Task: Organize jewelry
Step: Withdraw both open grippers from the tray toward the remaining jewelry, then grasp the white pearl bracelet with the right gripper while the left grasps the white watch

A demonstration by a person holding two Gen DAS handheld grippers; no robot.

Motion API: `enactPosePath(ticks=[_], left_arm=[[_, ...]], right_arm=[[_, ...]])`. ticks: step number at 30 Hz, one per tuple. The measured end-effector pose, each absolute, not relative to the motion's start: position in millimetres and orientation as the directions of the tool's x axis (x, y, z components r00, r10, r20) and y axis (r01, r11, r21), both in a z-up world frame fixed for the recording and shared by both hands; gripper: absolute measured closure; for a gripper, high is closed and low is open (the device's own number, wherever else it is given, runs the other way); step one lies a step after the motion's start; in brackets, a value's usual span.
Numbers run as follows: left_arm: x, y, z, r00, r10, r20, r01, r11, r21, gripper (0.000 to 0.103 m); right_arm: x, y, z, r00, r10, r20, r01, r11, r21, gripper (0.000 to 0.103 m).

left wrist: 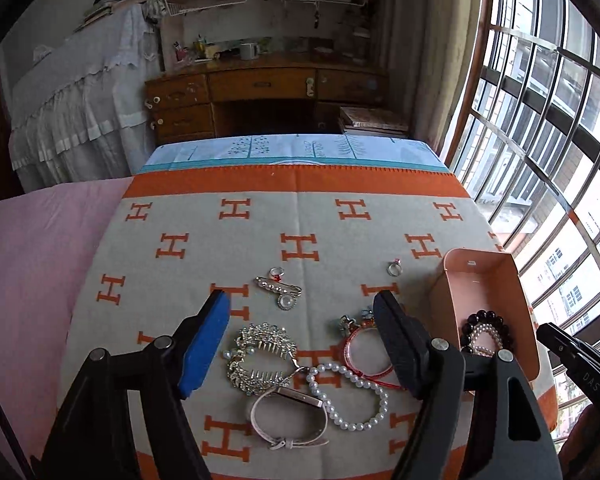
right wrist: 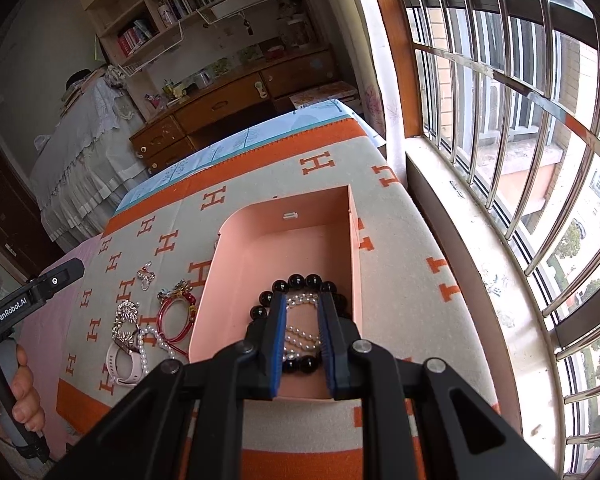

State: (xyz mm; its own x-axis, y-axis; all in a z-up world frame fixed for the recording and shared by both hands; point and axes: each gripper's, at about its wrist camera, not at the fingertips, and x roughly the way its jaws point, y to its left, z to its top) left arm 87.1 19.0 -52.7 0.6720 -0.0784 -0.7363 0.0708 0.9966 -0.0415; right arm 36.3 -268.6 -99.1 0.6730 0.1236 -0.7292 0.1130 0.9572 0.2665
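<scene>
Bracelets of black beads (right wrist: pixel 296 281) and pearls (right wrist: pixel 300 336) fill pink box (right wrist: pixel 260 232).

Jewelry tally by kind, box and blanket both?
Bracelets: 4, black bead bracelet, small pearl strand in pink box, white pearl bracelet, red cord bracelet
Rings: 2
Brooch: 1
Rhinestone comb: 1
Pink watch: 1
Total: 9

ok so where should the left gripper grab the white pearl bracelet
Pinch the pearl bracelet across its bead strand at the near right arc, coming straight down. It lies flat as an open loop; that arc sits on bare blanket, while its far left side crowds the watch and red bangle.
</scene>
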Motion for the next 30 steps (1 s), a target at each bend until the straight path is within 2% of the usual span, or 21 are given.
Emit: enactPosePath(ticks=[9,17,24,30], left_arm=[[80,83,-66,0.655,0.015,-0.756,-0.063,0.997,-0.035,0.029],[67,87,-125,0.521,0.012,-0.854,-0.027,1.0,-0.002,0.029],[51,86,-161,0.418,-0.034,-0.908,0.006,0.999,-0.034,0.029],[45,89,-166,0.387,-0.089,-0.918,0.017,0.996,-0.089,0.029]], right_arm=[[47,-217,-87,0.656,0.253,-0.711,-0.086,0.961,0.263,0.087],[57,-137,-110,0.472,0.407,-0.782,-0.375,0.895,0.24,0.087],[69,-91,-150,0.311,0.369,-0.876,-0.492,0.851,0.184,0.087],[71,-64,-171,0.282,0.302,-0.91,-0.572,0.815,0.093,0.087]])
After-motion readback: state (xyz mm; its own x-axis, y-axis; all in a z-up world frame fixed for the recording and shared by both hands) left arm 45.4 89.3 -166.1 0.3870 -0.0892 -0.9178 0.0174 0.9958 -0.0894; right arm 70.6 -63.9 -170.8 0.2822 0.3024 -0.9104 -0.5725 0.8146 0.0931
